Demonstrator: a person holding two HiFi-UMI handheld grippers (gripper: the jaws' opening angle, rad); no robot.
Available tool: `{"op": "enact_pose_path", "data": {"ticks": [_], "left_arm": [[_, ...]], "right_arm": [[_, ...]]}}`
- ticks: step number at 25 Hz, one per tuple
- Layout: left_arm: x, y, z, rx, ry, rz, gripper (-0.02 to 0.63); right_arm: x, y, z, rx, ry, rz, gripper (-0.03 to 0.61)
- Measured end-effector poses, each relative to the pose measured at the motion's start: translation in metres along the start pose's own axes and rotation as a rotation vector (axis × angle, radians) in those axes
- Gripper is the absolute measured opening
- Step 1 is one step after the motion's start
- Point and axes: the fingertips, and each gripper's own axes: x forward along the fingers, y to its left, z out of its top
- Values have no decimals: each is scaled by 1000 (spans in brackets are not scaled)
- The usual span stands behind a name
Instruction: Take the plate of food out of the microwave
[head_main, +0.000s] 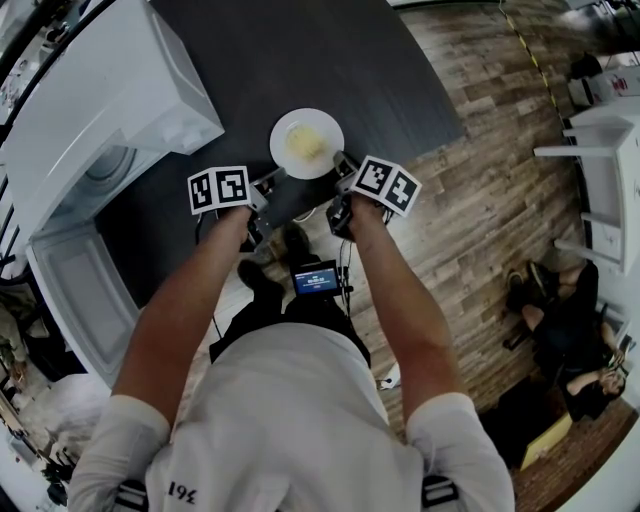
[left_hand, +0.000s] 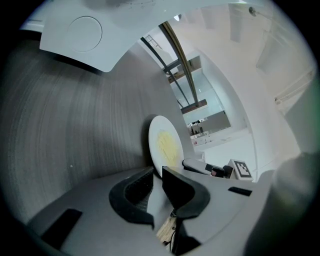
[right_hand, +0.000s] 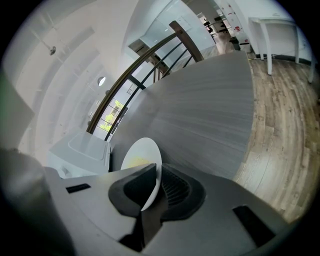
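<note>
Dark matte tabletop (head_main: 300, 60), faint grain, curved edge over wood-plank floor (head_main: 500, 150). White boxy microwave (head_main: 100, 110) at left, door open, cavity smooth. Round white plate (head_main: 307, 143) sits on the table outside the microwave, glossy, w/ pale yellow lumpy food (head_main: 305, 146) in the center. Right gripper (right_hand: 157, 172): ribbed black pads clamped on the plate's near rim. Left gripper (left_hand: 157, 172): fingers a narrow gap apart, nothing pinched, plate rim just past the tips.

The right gripper (right_hand: 157, 172) fingers (right_hand: 132, 187) hide part of the plate (right_hand: 142, 150); its yellow food (head_main: 305, 143) seems too small to name.
</note>
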Motion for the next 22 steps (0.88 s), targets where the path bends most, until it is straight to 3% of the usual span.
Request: {"op": "enact_pose_path", "data": {"ticks": [22], "left_arm": [[-38,-16,20,51,-115,-102,37]], "right_arm": [[-16,5,24,-105,-106,-56,29]]}}
